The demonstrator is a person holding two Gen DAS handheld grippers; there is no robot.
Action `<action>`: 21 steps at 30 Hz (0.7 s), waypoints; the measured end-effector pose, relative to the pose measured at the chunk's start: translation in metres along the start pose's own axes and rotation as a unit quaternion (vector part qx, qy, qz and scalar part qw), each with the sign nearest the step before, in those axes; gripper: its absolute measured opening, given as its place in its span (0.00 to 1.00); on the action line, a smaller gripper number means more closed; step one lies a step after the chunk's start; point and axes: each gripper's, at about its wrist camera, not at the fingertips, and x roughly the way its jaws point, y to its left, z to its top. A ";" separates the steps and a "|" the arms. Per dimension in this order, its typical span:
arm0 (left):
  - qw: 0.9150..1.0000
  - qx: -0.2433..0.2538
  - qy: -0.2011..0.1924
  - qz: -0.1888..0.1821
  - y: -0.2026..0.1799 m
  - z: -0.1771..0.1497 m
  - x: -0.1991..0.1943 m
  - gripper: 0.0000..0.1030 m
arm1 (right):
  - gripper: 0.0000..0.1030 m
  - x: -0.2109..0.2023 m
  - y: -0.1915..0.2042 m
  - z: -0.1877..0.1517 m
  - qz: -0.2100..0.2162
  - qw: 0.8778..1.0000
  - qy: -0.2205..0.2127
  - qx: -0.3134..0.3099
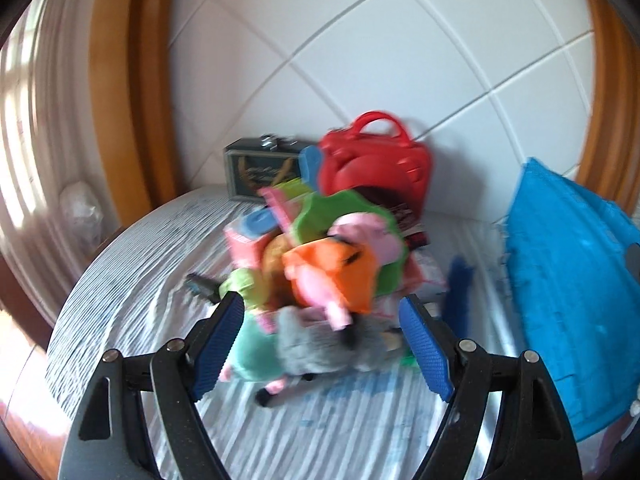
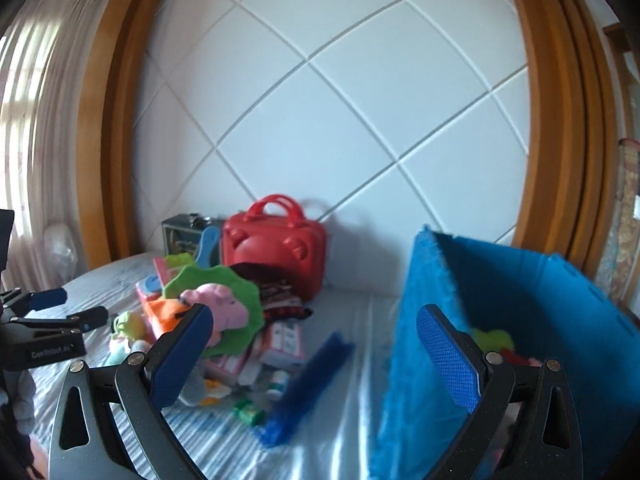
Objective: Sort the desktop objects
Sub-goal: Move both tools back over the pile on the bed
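A heap of toys lies on the striped bed sheet (image 1: 132, 264): a pink pig plush in an orange dress (image 1: 340, 264), a grey plush (image 1: 320, 344), a mint green plush (image 1: 252, 356) and a green cloth (image 2: 236, 304). My left gripper (image 1: 322, 344) is open, its jaws on either side of the grey and mint plush without closing on them. My right gripper (image 2: 316, 356) is open and empty, above the sheet between the heap and the blue bin (image 2: 416, 352). The left gripper (image 2: 68, 308) also shows at the left edge of the right wrist view.
A red carry case (image 2: 276, 248) and a dark metal box (image 1: 260, 172) stand against the white padded headboard. A dark blue flat piece (image 2: 308, 384) lies by the blue bin, which holds some toys (image 2: 496, 340). Small bottles and boxes (image 2: 276, 356) lie around the heap.
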 end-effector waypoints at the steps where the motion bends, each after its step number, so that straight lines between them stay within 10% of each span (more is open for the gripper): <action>1: 1.000 -0.006 0.008 0.009 0.013 -0.001 0.009 0.77 | 1.00 0.007 0.004 -0.002 0.001 1.000 0.010 0.002; 12: 0.979 -0.078 0.147 0.121 0.171 -0.034 0.125 0.77 | 1.00 0.115 0.030 -0.068 -0.001 0.983 0.183 0.016; 21: 0.964 -0.142 0.193 0.111 0.230 -0.010 0.209 0.77 | 1.00 0.172 0.043 -0.097 -0.004 0.968 0.250 0.025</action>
